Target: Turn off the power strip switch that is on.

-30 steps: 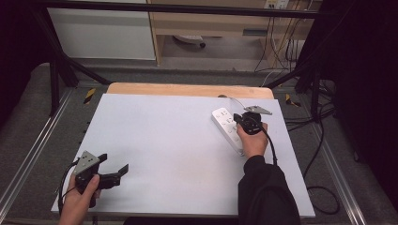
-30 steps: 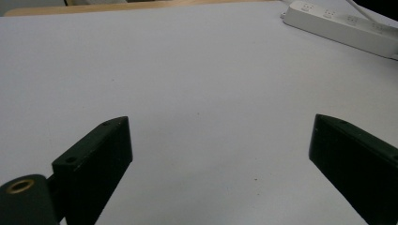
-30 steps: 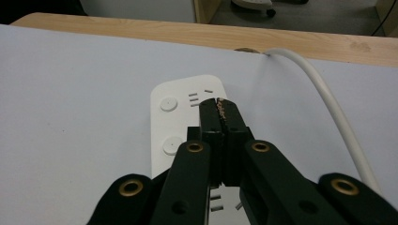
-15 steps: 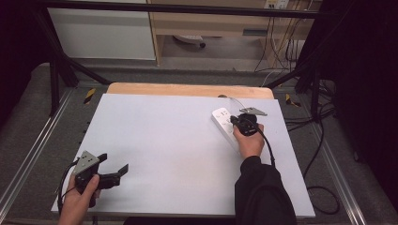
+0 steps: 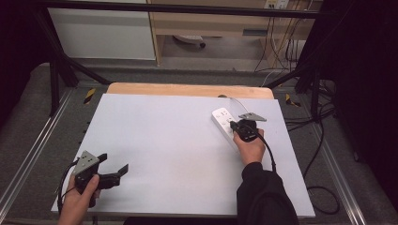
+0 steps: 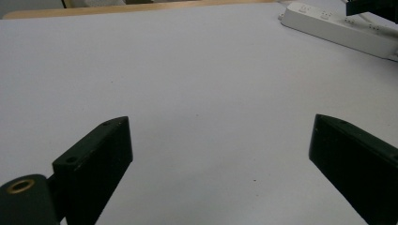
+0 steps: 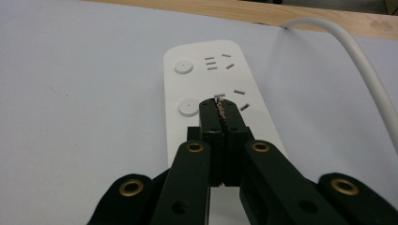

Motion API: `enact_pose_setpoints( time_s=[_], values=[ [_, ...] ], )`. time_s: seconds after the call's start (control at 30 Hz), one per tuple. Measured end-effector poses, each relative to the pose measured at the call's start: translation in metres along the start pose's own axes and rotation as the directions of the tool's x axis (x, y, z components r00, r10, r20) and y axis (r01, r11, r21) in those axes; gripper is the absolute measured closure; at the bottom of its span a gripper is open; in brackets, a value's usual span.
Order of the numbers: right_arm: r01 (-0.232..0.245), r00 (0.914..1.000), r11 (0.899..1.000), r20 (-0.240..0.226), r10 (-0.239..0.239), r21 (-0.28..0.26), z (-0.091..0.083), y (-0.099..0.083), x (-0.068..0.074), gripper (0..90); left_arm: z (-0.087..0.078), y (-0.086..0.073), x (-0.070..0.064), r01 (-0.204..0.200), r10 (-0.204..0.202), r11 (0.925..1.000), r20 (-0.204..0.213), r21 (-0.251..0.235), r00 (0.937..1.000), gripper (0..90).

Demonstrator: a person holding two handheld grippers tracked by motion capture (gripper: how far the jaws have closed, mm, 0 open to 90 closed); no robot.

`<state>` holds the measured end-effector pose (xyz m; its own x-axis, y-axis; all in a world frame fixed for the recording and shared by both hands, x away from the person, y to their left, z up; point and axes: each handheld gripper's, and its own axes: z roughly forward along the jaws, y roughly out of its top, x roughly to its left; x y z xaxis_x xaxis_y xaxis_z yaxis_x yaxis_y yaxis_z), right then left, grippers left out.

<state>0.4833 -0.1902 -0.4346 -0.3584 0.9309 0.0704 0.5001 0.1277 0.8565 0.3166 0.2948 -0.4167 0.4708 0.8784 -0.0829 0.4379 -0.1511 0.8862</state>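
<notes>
Now the clenched right gripper (image 7: 220, 110) has advanced onto the power strip (image 7: 211, 89).
Probably pressing its second switch; left gripper (image 5: 115, 173) stays released, near-left.

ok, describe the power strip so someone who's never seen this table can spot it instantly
Start at the white-covered table and go to its far right corner, near the bare wooden edge. There lies the long white plastic power strip, flat, a white cable leaving its far end. It is the table's one loose object, with round buttons beside its sockets, and the right gripper's shut jaws sit over it.
</notes>
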Motion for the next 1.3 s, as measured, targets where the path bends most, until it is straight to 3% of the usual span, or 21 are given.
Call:
enact_pose_setpoints(
  time_s=[0.47,1.3],
  values=[
    [-0.018,0.9998,0.999,0.005,0.018,-0.036,-0.006,-0.014,0.002,90.0,-0.001,0.0,0.0,0.003,-0.003,1.0,0.003,0.002,1.0,6.4],
    [-0.02,0.9998,0.999,0.004,0.02,-0.048,-0.003,-0.018,0.007,90.0,-0.001,0.0,0.001,0.011,-0.011,0.9999,-0.001,0.003,0.9999,5.3]
  ],
)
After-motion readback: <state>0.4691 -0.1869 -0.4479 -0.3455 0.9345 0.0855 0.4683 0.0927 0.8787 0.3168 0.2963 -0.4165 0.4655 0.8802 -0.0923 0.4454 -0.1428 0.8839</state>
